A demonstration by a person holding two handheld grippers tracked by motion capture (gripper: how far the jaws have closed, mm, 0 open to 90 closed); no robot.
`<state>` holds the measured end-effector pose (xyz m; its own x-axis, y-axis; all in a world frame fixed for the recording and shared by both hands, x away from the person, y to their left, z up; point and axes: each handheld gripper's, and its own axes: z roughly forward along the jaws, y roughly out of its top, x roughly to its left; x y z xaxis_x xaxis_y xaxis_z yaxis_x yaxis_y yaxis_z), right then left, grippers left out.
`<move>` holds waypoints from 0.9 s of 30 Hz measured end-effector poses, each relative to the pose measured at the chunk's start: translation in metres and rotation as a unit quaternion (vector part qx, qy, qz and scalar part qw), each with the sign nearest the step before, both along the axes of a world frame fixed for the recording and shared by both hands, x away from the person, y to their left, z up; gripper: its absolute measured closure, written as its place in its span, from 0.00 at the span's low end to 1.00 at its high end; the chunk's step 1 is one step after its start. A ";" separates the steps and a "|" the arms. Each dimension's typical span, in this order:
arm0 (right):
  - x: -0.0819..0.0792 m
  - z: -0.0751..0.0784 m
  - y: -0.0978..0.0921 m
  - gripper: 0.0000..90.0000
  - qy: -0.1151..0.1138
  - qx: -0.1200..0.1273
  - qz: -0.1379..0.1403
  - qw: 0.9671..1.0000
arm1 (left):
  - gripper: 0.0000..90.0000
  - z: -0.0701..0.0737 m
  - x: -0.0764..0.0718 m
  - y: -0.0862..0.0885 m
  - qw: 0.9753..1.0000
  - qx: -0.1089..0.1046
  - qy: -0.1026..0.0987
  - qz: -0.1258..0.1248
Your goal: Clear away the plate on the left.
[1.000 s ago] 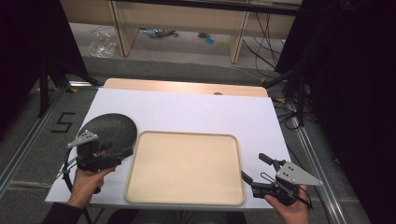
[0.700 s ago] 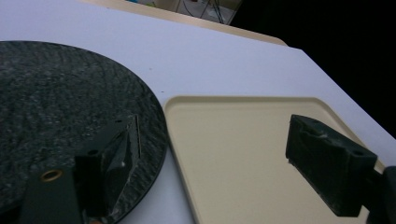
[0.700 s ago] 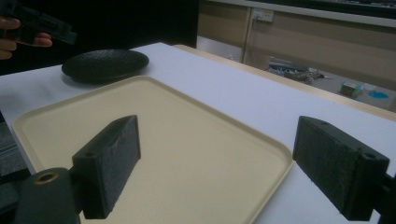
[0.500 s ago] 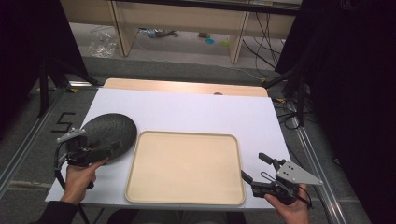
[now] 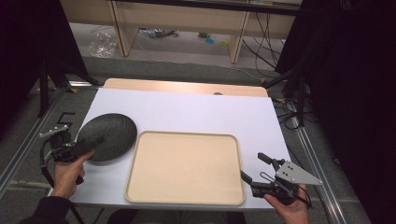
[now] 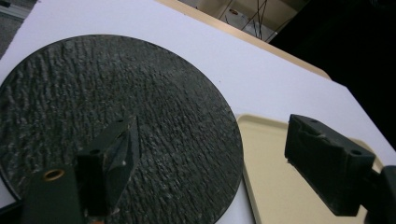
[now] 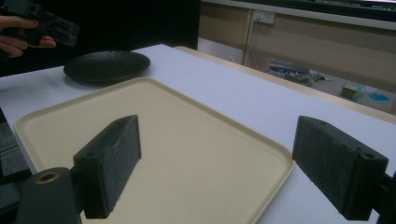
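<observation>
Round, rough-textured black plate (image 6: 112, 121) beside smooth beige tray (image 5: 185, 167).

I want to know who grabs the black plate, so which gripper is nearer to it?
Left. The left gripper hangs open over the black plate's near-left edge; the right gripper sits open across the beige tray, at its right corner.

Dim room, dark at both sides, with soft light from above falling evenly on the white bench (image 5: 187, 112) and throwing only faint shadows, no glare, while each claw's near jaws look soft and blurry and the far background stays grainy.
</observation>
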<state>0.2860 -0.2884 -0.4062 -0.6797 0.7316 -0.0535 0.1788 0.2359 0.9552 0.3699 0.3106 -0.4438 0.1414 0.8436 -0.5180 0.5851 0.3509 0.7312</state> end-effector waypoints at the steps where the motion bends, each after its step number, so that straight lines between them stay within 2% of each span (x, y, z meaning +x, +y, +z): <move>1: 0.000 -0.001 0.000 0.18 -0.004 -0.001 -0.004 1.000 | 0.21 -0.001 0.000 0.002 1.000 0.000 0.003 0.002; 4: 0.000 -0.001 0.001 0.19 -0.003 0.012 0.004 1.000 | 0.21 -0.003 0.002 0.009 1.000 -0.004 0.009 0.016; 5: 0.002 -0.001 0.001 0.19 -0.011 0.010 0.009 1.000 | 0.21 -0.003 0.002 0.011 1.000 -0.002 0.011 0.018; 6: 0.000 0.000 0.000 0.19 0.001 0.000 0.000 1.000 | 0.21 -0.005 0.003 0.012 1.000 0.000 0.008 0.020; 7: 0.000 -0.001 0.000 0.19 -0.004 -0.001 -0.004 1.000 | 0.21 -0.005 0.003 0.014 0.999 0.015 0.020 0.022; 8: -0.001 0.000 0.000 0.19 0.000 -0.005 -0.002 1.000 | 0.21 -0.006 0.004 0.016 0.999 0.016 0.018 0.023; 9: 0.001 -0.001 0.001 0.19 -0.010 0.007 0.000 1.000 | 0.21 -0.007 0.004 0.017 0.999 0.017 0.024 0.028; 10: 0.001 -0.001 0.001 0.19 -0.010 0.007 0.000 1.000 | 0.21 -0.008 0.005 0.021 0.999 0.007 0.018 0.033; 12: 0.000 -0.001 0.001 0.19 0.003 0.001 -0.002 1.000 | 0.21 -0.010 0.005 0.027 0.999 -0.003 0.026 0.041; 13: -0.001 -0.001 0.002 0.19 0.009 0.005 0.003 1.000 | 0.21 -0.010 0.005 0.030 0.998 -0.015 0.032 0.045; 14: -0.001 0.001 -0.001 0.19 0.002 -0.011 -0.001 1.000 | 0.21 -0.012 0.005 0.033 0.998 -0.025 0.034 0.051; 15: 0.000 0.000 0.001 0.19 -0.006 -0.002 0.000 1.000 | 0.21 -0.014 0.005 0.036 0.997 -0.037 0.035 0.057; 17: 0.000 0.000 0.001 0.19 0.002 -0.002 0.003 1.000 | 0.21 -0.016 0.006 0.040 0.996 -0.047 0.041 0.063; 19: 0.001 -0.001 0.001 0.19 -0.009 0.000 0.004 1.000 | 0.21 -0.018 0.007 0.043 0.996 -0.037 0.050 0.066; 21: 0.000 0.000 0.000 0.19 -0.004 -0.007 0.000 1.000 | 0.21 -0.019 0.008 0.045 0.995 -0.034 0.053 0.071; 23: 0.001 -0.001 0.002 0.19 -0.007 0.001 0.006 1.000 | 0.21 -0.021 0.009 0.047 0.995 -0.033 0.054 0.074; 27: 0.000 0.000 0.001 0.20 -0.005 -0.004 0.003 1.000 | 0.21 -0.026 0.010 0.054 0.994 -0.031 0.069 0.084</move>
<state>0.2862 -0.2874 -0.4061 -0.6827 0.7276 -0.0672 0.1672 0.2451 0.9550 0.3794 0.3643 -0.4702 -0.0749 0.8153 -0.5742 0.6080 0.4937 0.6217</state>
